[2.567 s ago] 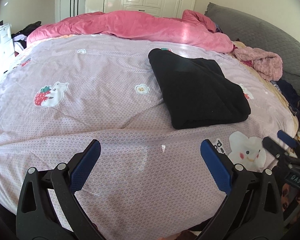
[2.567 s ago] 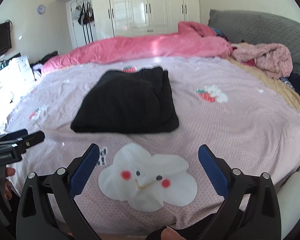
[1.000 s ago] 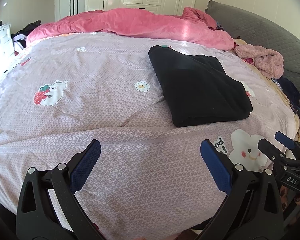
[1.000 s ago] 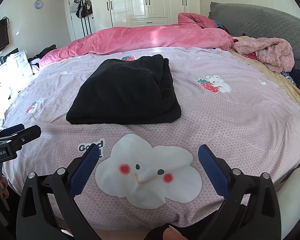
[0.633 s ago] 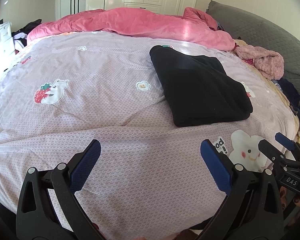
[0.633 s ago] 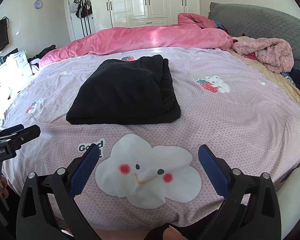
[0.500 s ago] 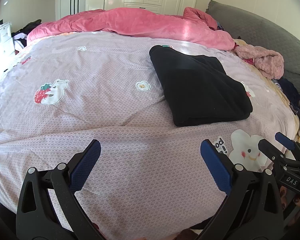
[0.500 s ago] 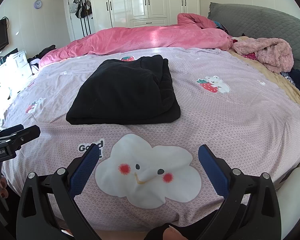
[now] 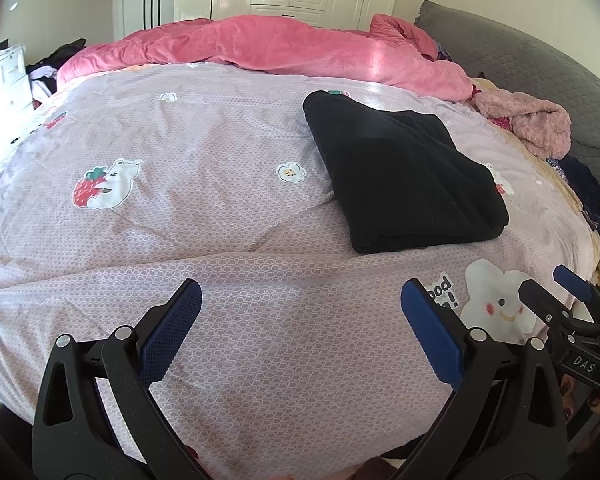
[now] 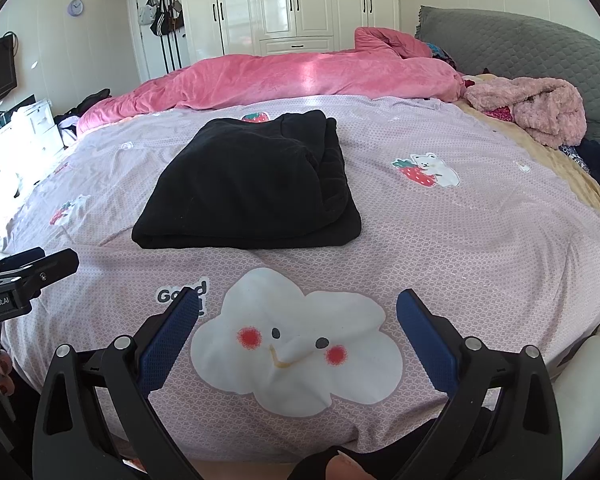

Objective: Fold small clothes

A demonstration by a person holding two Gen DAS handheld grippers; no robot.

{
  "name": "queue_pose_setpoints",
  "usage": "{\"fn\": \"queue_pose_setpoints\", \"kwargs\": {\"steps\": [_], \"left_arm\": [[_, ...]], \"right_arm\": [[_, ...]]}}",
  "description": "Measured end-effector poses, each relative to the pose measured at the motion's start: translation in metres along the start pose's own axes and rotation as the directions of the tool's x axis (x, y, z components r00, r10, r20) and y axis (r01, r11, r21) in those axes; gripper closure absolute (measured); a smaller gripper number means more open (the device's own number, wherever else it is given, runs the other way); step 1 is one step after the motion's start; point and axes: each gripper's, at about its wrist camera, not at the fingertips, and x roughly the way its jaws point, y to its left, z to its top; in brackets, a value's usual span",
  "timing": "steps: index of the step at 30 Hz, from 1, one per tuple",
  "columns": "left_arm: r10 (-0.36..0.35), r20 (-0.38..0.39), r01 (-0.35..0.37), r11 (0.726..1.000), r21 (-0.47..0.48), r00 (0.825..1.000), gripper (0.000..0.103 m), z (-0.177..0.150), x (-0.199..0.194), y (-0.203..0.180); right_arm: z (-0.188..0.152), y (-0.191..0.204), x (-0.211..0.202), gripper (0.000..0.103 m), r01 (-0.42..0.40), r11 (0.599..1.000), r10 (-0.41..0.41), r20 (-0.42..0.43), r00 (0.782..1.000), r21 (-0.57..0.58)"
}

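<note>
**Black bundle sits folded, both grippers hanging back**

The black garment (image 10: pixel 248 184) lies mid-bed on the lilac quilt cover (image 9: pixel 204 216), folded into a thick, roughly square stack, with its rolled edges bunched along the right side as the right camera shows it. It looks like soft, matte knit or fleece, so I'd expect it to be light, floppy and not slippery at all, a thing that sags the instant a corner is lifted. If it needs another fold, the near doubled edge is the place to pinch, taking all the layers together. The left gripper (image 9: pixel 300 332) hovers low over the cover, jaws spread wide and holding nothing. The right gripper (image 10: pixel 298 332) is the same, gaping above the cloud print (image 10: pixel 296 344). A plush pink duvet (image 10: pixel 300 76) heaps behind, and a fuzzy pink garment (image 10: pixel 540 112) slumps by the grey quilted headboard (image 10: pixel 532 40)
</note>
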Motion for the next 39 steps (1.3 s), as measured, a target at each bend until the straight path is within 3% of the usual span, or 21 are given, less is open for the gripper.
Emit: {"fn": "queue_pose_setpoints", "kwargs": {"steps": [28, 35, 39], "left_arm": [[0.050, 0.010, -0.051, 0.998, 0.034, 0.999, 0.009, 0.003, -0.003, 0.002], [0.051, 0.007, -0.051, 0.998, -0.025, 0.999, 0.009, 0.008, -0.009, 0.026], [0.127, 0.037, -0.124, 0.990, -0.073, 0.991, 0.009, 0.015, -0.016, 0.077]], "right_arm": [[0.000, -0.002, -0.004, 0.004, 0.020, 1.000, -0.020, 0.003, 1.000, -0.008], [0.000, -0.039, -0.015, 0.004, 0.159, 0.982, -0.161, 0.014, 0.987, 0.101], [-0.008, -0.104, -0.038, 0.004, 0.307, 0.925, -0.318, 0.015, 0.948, 0.224]]}}
